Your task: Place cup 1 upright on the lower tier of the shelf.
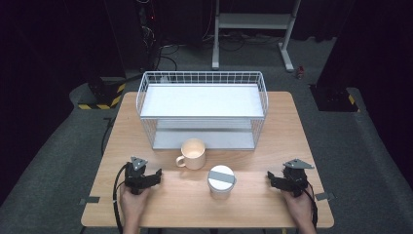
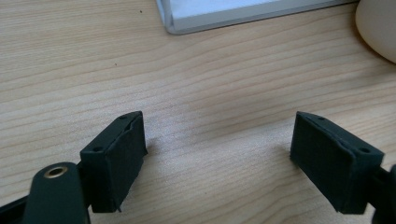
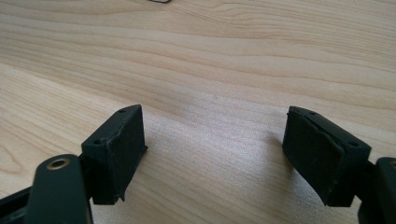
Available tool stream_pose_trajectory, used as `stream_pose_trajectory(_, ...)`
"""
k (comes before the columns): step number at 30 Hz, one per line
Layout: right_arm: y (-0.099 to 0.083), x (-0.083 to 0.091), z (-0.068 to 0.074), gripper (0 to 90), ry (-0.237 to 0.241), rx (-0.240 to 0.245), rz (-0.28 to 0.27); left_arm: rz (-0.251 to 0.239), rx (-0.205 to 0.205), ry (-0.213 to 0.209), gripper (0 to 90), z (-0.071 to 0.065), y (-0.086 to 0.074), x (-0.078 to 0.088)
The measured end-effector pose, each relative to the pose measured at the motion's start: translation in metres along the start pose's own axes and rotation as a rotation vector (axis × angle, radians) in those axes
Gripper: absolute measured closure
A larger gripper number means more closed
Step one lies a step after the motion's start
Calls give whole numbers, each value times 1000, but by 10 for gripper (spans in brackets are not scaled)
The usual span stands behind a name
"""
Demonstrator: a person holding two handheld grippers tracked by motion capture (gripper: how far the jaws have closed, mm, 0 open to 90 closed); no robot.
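A cream mug (image 1: pixel 193 153) stands mid-table with its handle to the left, just in front of a white wire rack (image 1: pixel 202 108). A white cup with a grey-banded lid (image 1: pixel 221 181) stands to the mug's front right. My left gripper (image 1: pixel 155 176) rests on the table at the front left, pointing right; its jaws stand open with bare wood between them (image 2: pixel 217 133). The mug's edge (image 2: pixel 379 28) shows at the upper right of the left gripper view. My right gripper (image 1: pixel 271 177) rests at the front right, pointing left, open over bare wood (image 3: pixel 214 128).
The wooden table (image 1: pixel 160 204) has free room along its front and sides. The wire rack's two white shelves fill the back half; a corner of its base (image 2: pixel 224 16) shows in the left gripper view. Beyond the table are dark floor, cables and a white stand (image 1: pixel 253 22).
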State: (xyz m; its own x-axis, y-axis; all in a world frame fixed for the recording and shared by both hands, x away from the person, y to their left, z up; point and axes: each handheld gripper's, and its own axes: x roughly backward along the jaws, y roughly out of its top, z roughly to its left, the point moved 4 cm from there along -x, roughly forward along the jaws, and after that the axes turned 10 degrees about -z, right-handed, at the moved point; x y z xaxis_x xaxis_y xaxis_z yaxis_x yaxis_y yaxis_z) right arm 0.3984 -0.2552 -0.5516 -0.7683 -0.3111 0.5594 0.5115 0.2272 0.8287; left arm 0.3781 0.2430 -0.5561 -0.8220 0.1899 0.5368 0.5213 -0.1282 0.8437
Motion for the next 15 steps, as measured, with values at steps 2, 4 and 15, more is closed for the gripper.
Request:
stream_pose_trajectory(2,0,0,0,208,-1,-2,0,0,0,0,182,0,0,0)
stream_pose_trajectory(4,0,0,0,208,0,2,-1,0,0,0,182,0,0,0)
stream_pose_trajectory(15,0,0,0,202,2,1,2,2,5,14,185,1,0,0)
